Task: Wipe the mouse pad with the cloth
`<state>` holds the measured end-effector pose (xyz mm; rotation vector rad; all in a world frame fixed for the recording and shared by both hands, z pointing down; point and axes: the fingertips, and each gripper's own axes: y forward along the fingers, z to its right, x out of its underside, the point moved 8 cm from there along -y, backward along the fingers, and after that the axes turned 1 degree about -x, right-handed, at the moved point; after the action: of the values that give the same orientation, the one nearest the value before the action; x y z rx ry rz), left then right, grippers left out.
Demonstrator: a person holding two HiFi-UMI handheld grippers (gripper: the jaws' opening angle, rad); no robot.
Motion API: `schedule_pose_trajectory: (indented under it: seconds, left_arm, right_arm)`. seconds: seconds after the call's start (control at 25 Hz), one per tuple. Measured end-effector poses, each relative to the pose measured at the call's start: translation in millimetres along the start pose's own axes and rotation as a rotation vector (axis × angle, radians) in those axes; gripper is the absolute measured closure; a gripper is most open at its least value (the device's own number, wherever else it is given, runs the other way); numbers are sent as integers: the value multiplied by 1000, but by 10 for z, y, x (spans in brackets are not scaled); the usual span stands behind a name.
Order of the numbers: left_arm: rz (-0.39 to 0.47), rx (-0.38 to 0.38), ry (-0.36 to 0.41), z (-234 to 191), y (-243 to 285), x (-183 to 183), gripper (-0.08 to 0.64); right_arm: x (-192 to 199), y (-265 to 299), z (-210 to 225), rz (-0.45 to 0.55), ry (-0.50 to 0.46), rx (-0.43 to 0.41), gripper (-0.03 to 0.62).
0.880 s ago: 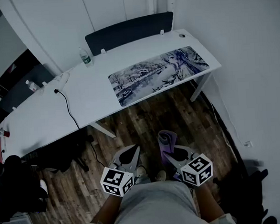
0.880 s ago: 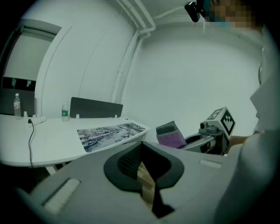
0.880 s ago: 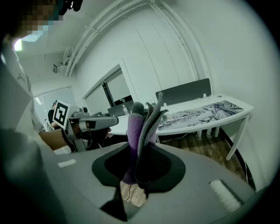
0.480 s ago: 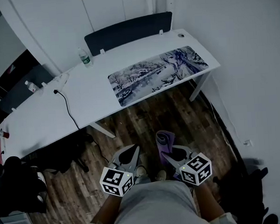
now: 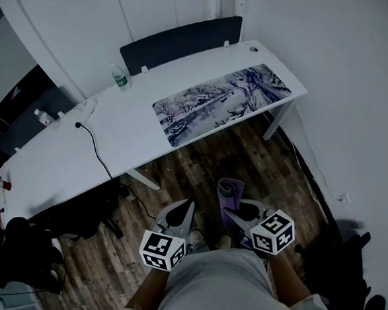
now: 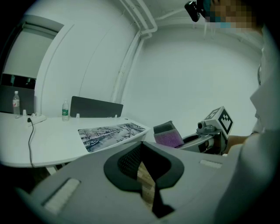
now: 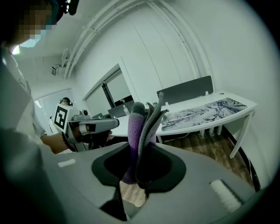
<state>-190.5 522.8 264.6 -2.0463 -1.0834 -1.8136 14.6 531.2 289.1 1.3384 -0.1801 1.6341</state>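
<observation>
Right gripper (image 5: 230,213): jaws clamped on the folded purple-grey cloth (image 5: 230,189), which sticks out past the tips. Left gripper (image 5: 187,206): jaws closed, holding nothing; floor shows through the slit behind its tips. The two sit side by side, just apart.

Mouse pad (image 5: 222,102): well ahead of both, flat on the desk (image 5: 113,140), along its near edge up to the right end. Bare wood floor (image 5: 201,167) lies between grippers and desk.

Bottle (image 5: 117,77): label too small to read. Pad print: snowy scene, no legible text.
</observation>
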Motion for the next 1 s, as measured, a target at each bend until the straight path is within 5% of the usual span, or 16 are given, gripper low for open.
schedule_pose_trajectory:
  seconds: [1.0]
  left_arm:
    - [17, 43, -2, -855, 149, -209, 541]
  right_arm:
    - [-420, 817, 59, 28, 3, 40, 482]
